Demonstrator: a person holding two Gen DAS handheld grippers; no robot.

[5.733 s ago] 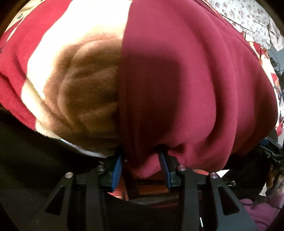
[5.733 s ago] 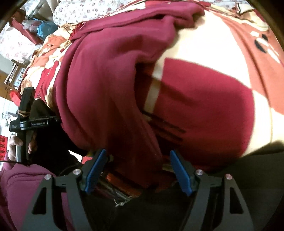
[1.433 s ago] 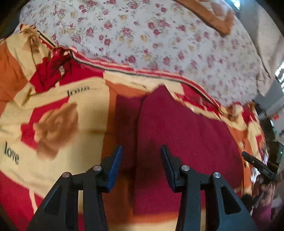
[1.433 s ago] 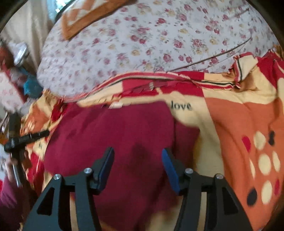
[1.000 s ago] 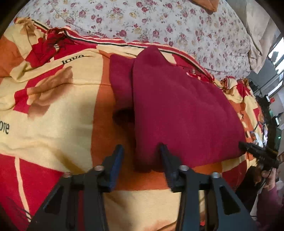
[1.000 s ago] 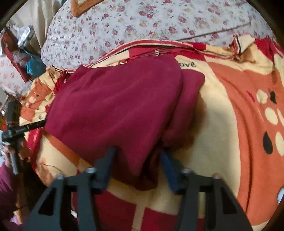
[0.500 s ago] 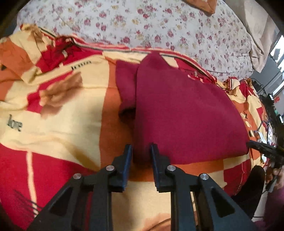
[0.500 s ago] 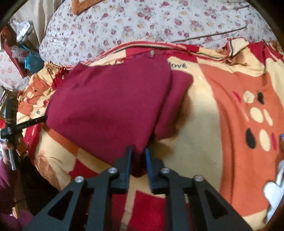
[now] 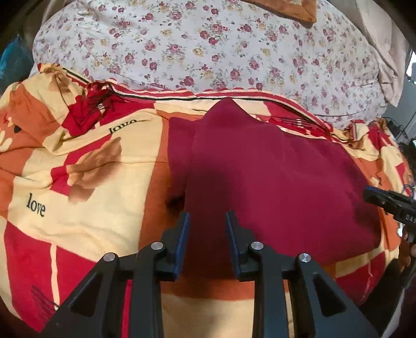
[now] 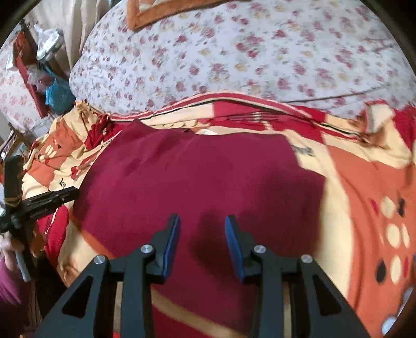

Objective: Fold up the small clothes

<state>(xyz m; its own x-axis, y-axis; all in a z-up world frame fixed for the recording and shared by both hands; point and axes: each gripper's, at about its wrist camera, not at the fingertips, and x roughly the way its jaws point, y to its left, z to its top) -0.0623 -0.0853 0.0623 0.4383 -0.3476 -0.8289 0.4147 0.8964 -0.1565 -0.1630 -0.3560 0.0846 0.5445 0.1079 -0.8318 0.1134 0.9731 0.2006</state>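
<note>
A dark red garment (image 9: pixel 273 182) lies folded and flat on the patterned blanket (image 9: pixel 85 202); it also shows in the right wrist view (image 10: pixel 197 182). My left gripper (image 9: pixel 206 223) is open and empty, its fingers over the garment's near left edge. My right gripper (image 10: pixel 202 228) is open and empty above the garment's near right part. A narrower strip of the garment (image 9: pixel 179 145) sticks out along its left side. The right gripper's body (image 9: pixel 390 202) shows at the right edge of the left wrist view, and the left gripper's body (image 10: pixel 39 202) at the left of the right wrist view.
A floral quilt (image 9: pixel 208 46) lies behind the blanket, also in the right wrist view (image 10: pixel 234 52). An orange-bordered cloth (image 10: pixel 166 10) lies on its far part. Clutter with a blue bag (image 10: pixel 56 93) stands at the far left beside the bed.
Both grippers were shut on the garment's near edge half a second ago. They have opened, let it go and lifted slightly. The garment now lies flat.
</note>
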